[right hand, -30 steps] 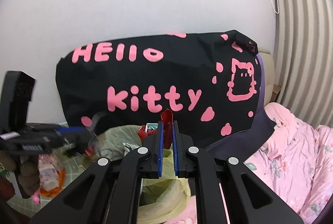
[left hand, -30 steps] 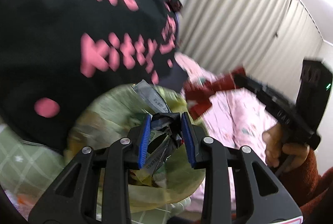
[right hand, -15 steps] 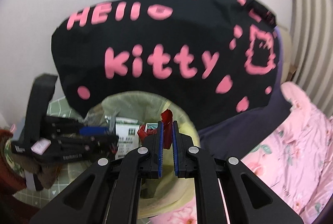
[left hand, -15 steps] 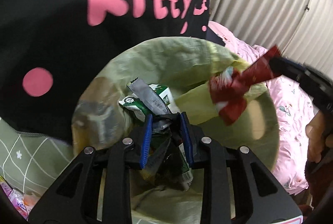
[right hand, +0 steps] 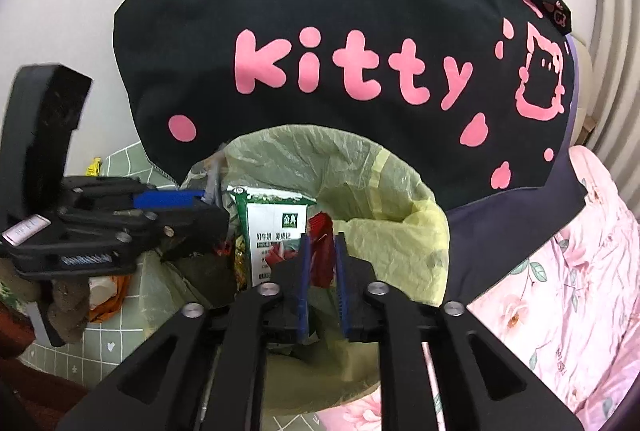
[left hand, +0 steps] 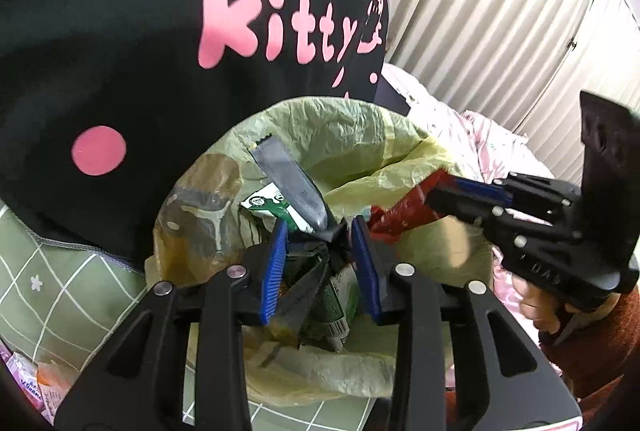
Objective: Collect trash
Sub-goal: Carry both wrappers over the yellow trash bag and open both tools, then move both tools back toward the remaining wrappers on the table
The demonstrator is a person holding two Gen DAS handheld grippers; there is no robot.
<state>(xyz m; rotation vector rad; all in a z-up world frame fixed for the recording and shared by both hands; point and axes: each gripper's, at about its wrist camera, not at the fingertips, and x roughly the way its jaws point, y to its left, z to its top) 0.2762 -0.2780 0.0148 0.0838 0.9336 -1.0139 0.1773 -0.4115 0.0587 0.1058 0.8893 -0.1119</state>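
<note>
- Right now your left gripper [left hand: 320, 263] hangs over the bin, jaws just opened, a crumpled dark wrapper [left hand: 316, 239] loose between the pads.
- Your right gripper [right hand: 322, 279] has just parted its jaws too; the red wrapper [right hand: 320, 251] sits between them, seemingly unclamped.
- Either wrapper may cling to a pad and lift back out.
- Beyond, the green-lined trash bin [right hand: 404, 191] holds a milk carton [right hand: 276, 227] and other wrappers.
</note>
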